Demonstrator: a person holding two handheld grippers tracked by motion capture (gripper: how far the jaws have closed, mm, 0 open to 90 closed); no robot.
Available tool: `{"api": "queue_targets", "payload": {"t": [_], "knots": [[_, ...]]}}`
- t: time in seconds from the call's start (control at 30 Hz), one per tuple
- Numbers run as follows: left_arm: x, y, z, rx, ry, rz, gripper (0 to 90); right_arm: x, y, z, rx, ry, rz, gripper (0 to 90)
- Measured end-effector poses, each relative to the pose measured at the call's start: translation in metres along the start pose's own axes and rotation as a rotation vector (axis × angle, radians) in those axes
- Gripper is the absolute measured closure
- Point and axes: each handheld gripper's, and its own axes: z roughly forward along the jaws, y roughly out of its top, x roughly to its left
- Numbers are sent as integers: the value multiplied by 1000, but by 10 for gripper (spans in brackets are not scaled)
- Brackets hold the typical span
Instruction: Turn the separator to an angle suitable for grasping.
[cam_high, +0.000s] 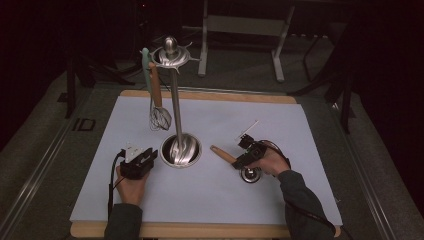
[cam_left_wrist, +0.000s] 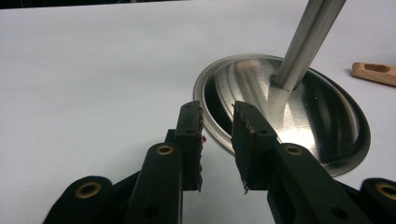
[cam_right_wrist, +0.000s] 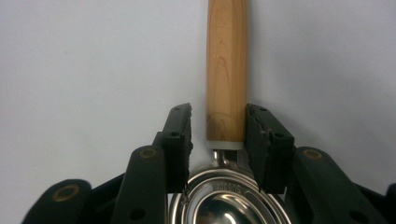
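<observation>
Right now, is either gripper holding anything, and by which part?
Nothing is clamped. The right gripper straddles the ladle's wooden handle near its metal collar, jaws not closed on it. The left gripper is open beside the stand's base.

A stand (cam_high: 181, 149) sits mid-surface (cam_high: 215, 195), with a whisk (cam_high: 159, 112) and a spatula (cam_high: 146, 70) hanging from its top at the left. Right of its base lies a ladle (cam_high: 235, 161), handle toward the stand. The left gripper (cam_high: 142, 162) rests just left of the base; the right gripper (cam_high: 245, 159) straddles the ladle.

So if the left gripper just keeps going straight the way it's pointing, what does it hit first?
Probably the round steel base of the utensil stand: the left gripper, jaws open and empty, points at its near rim. The upright pole comes after, though depth is hard to judge.
</observation>
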Motion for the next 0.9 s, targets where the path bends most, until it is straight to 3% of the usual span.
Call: {"api": "queue_targets", "payload": {"t": [0.1, 0.2, 0.63, 0.9], "knots": [[0, 0, 0, 1, 0, 1, 729, -2, 1, -3, 7, 22, 8, 635], [0, 0, 0, 0, -1, 1, 729, -5, 2, -2, 35, 9, 6, 700], [-1, 0, 0, 5, 2, 5, 734, -8, 15, 9, 96, 40, 43, 692], [-1, 0, 0, 6, 2, 8, 735, 5, 17, 8, 91, -27, 39, 715]]}}
